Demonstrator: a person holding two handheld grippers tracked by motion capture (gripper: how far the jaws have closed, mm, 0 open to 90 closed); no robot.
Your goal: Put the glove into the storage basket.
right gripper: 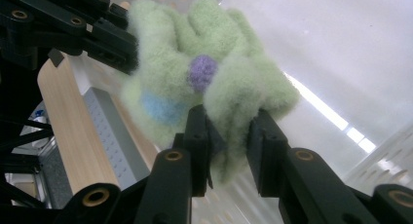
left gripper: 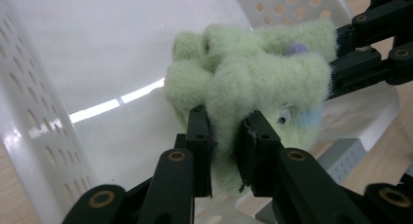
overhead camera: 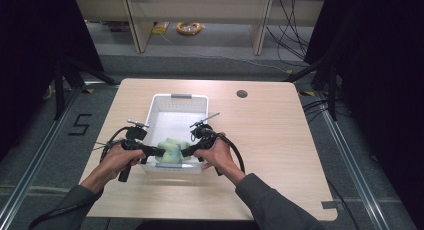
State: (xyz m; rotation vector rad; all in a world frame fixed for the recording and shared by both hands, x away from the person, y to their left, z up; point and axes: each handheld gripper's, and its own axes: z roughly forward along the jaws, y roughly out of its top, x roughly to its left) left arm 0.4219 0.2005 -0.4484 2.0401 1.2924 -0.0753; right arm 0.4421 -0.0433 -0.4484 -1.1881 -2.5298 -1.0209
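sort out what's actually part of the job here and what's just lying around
In the job:
- green plush toy, pinched from both sides
- white basket, under the toy
- left gripper, shut on the toy
- right gripper, shut on the toy

Lying about:
- cable coil on the floor beyond the table
- table

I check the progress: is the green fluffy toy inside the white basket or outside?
Inside: the green toy hangs within the basket walls.

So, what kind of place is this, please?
Probably a lab or recording workspace, not a home: a bare wooden table stands between dark curtains, loose cables lie on the floor behind, and a number 5 floor marking sits beside it.
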